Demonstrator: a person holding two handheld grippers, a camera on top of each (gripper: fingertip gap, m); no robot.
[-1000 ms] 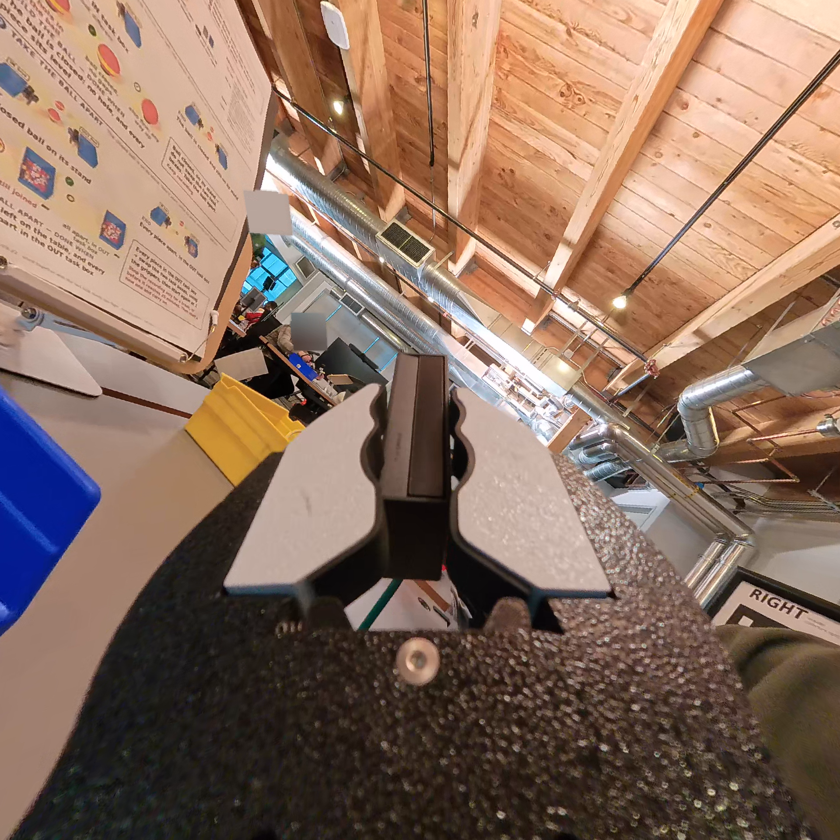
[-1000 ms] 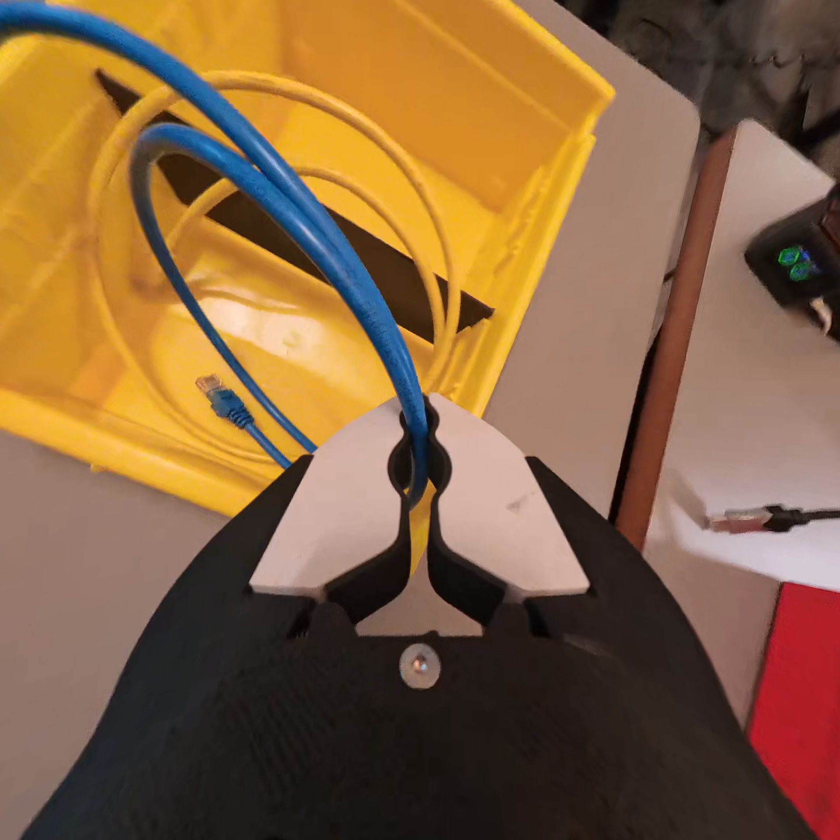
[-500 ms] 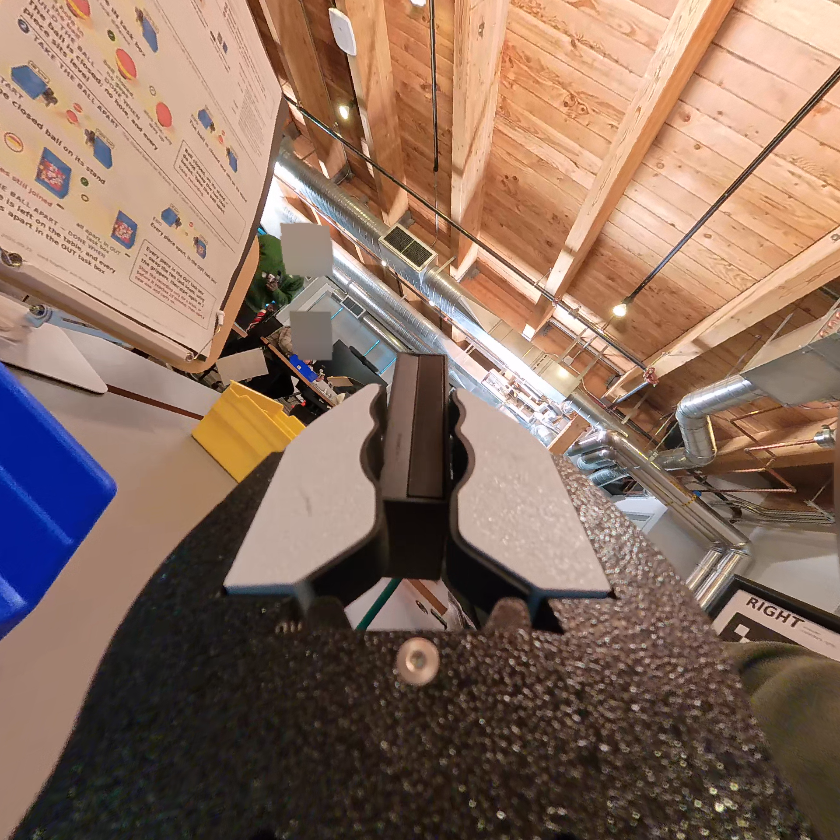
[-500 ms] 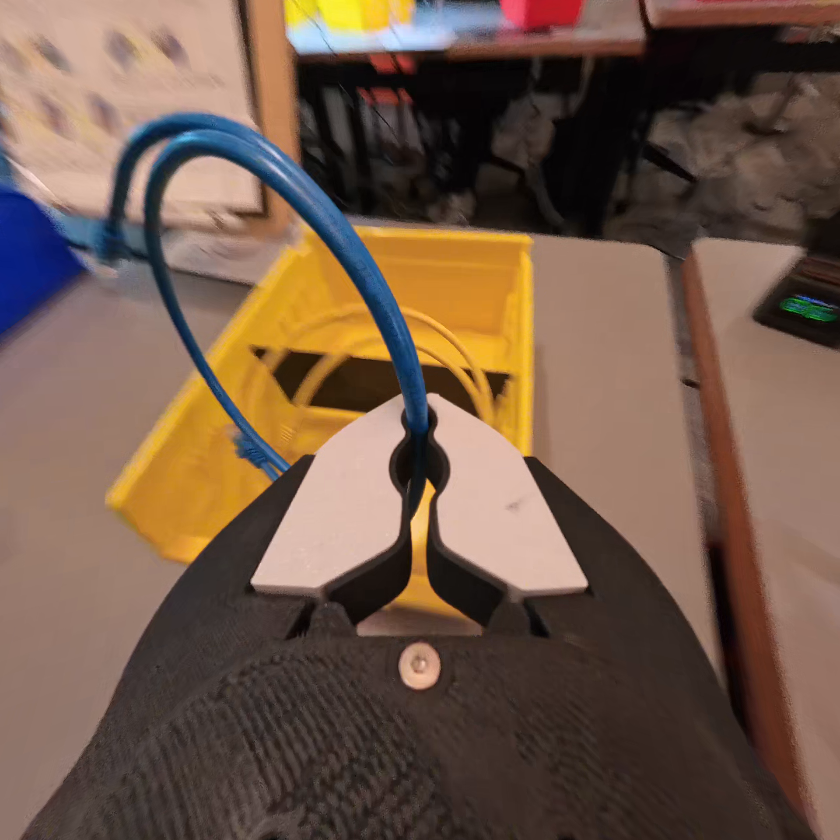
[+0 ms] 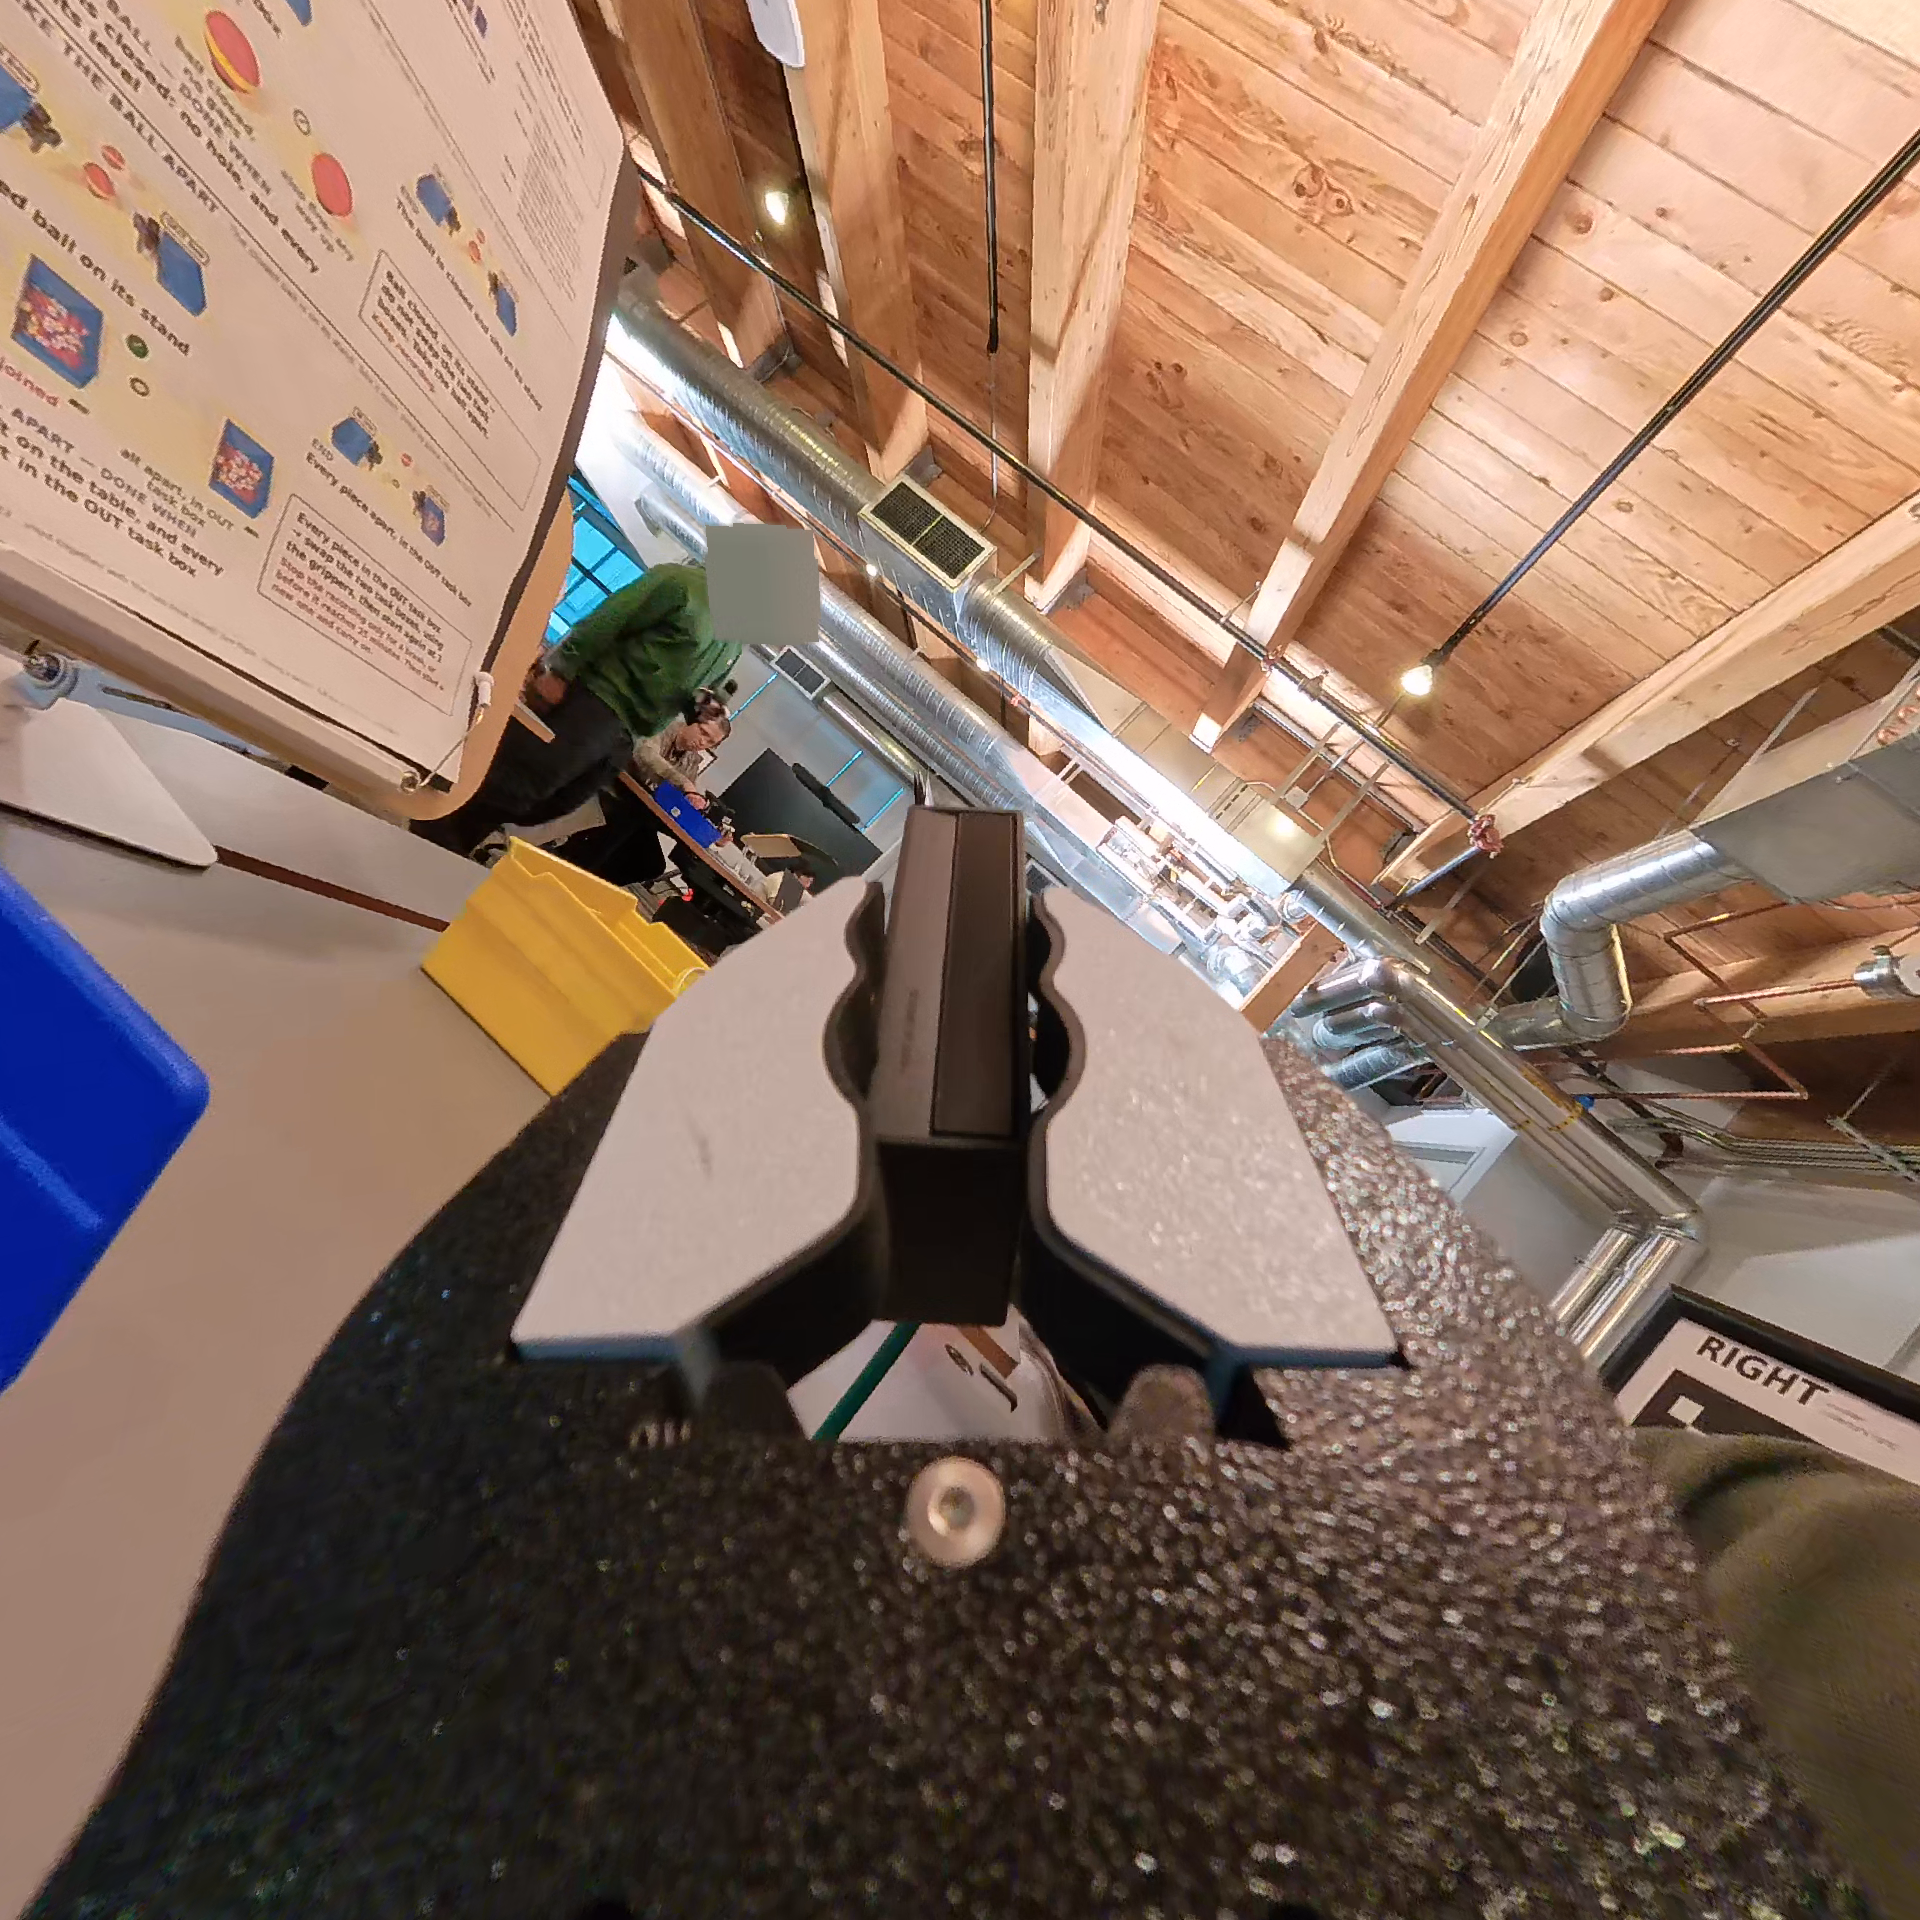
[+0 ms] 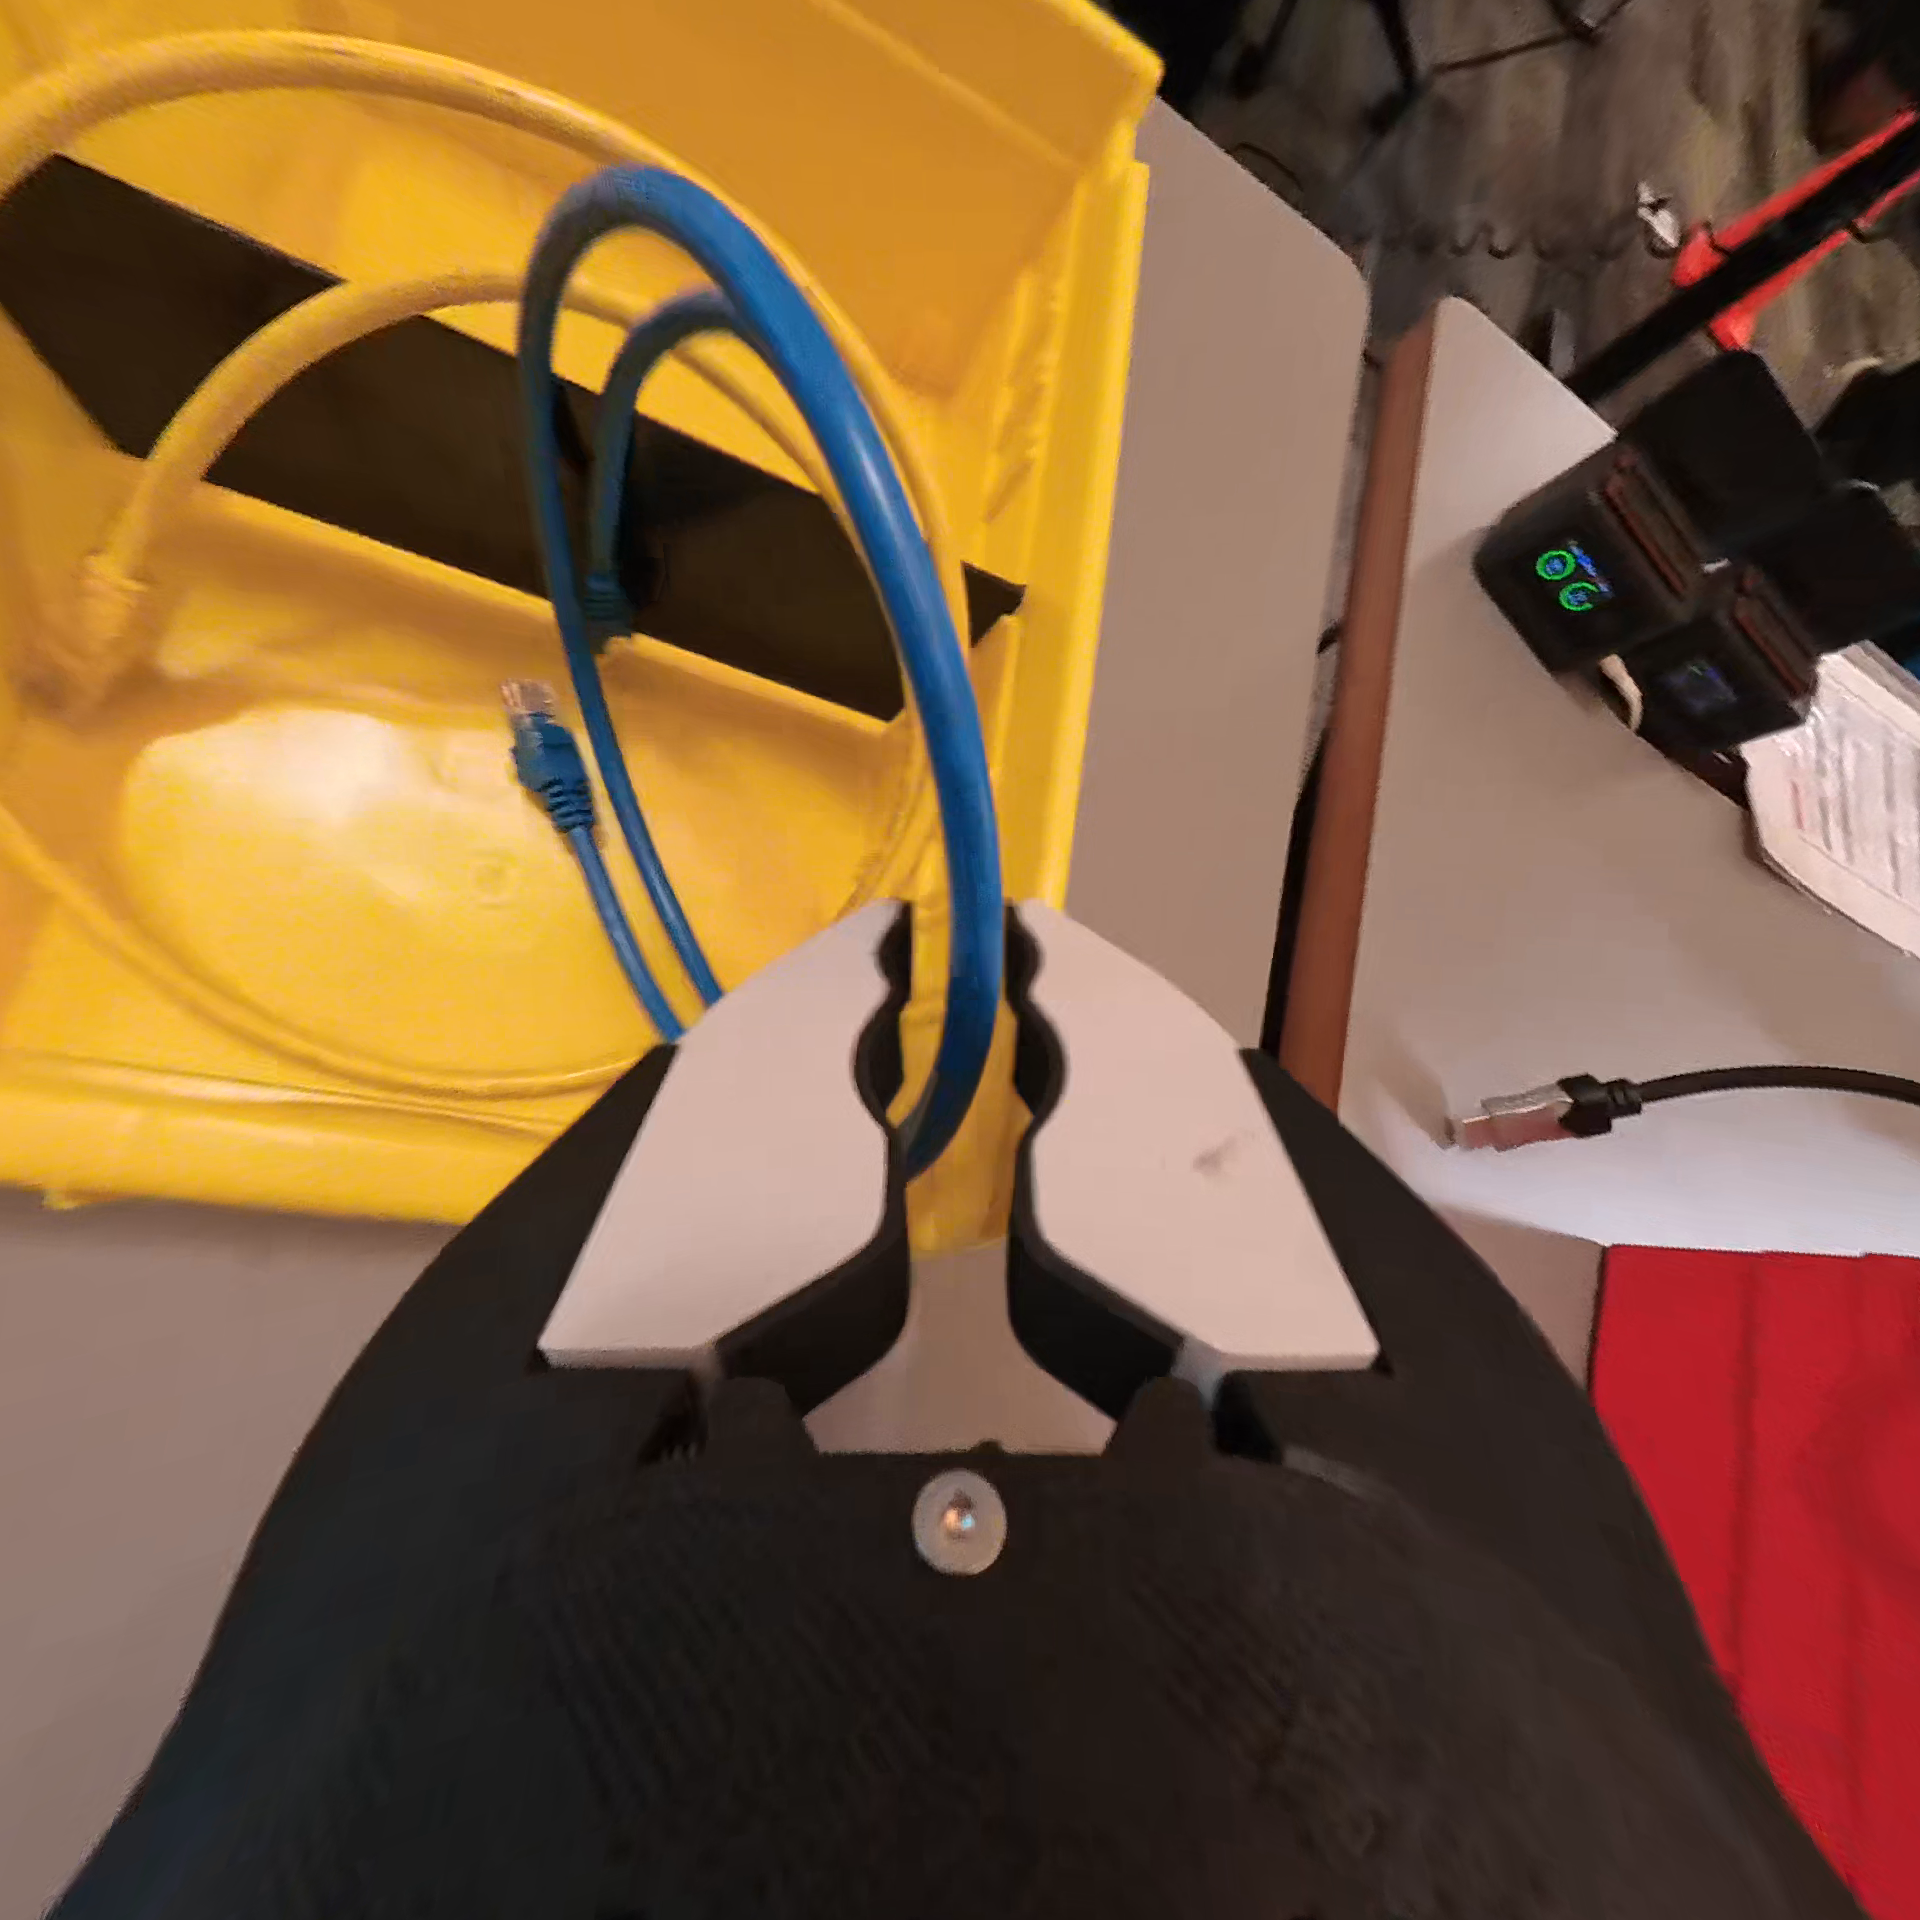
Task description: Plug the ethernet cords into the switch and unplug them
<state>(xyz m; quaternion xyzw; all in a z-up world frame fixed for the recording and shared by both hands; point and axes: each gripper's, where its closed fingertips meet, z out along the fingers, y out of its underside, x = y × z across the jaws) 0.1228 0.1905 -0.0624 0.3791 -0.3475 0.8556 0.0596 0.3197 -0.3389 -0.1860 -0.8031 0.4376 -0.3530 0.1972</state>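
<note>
- Black switch [image 5: 951, 1049] held edge-on between the fingers of the left gripper [image 5: 951, 1039], raised off the desk and pointing up toward the ceiling; its ports are not visible.
- Right gripper [image 6: 956, 1029] sits above the yellow bin [image 6: 1081, 436]; its fingers are parted a little, and the blue ethernet cord [image 6: 914, 582] runs through the gap, loose rather than pinched.
- The blue cord arcs up out of the fingers and loops back down into the bin; one blue plug [image 6: 540, 743] lies on the bin floor, and the other end hangs by the black slot in the bin.
- Yellow ethernet cord [image 6: 343, 88] lies coiled inside the same bin, one plug at the bin's left side.
- Grey desk [image 5: 260, 1039] carries the yellow bin near its far right corner and a blue bin [image 5: 73, 1132] at its left edge.
- Instruction poster [image 5: 281, 343] on a stand rises over the far left of the desk.
- A second white desk [image 6: 1558, 935] is just right of it, holding a black charger with green lights [image 6: 1621, 582], a loose black cable with a metal plug [image 6: 1538, 1107], papers and something red at the near edge.
- Room: wooden beam ceiling [image 5: 1299, 312], silver ducts [image 5: 810, 468], a person in a green top [image 5: 649, 649] well behind.
</note>
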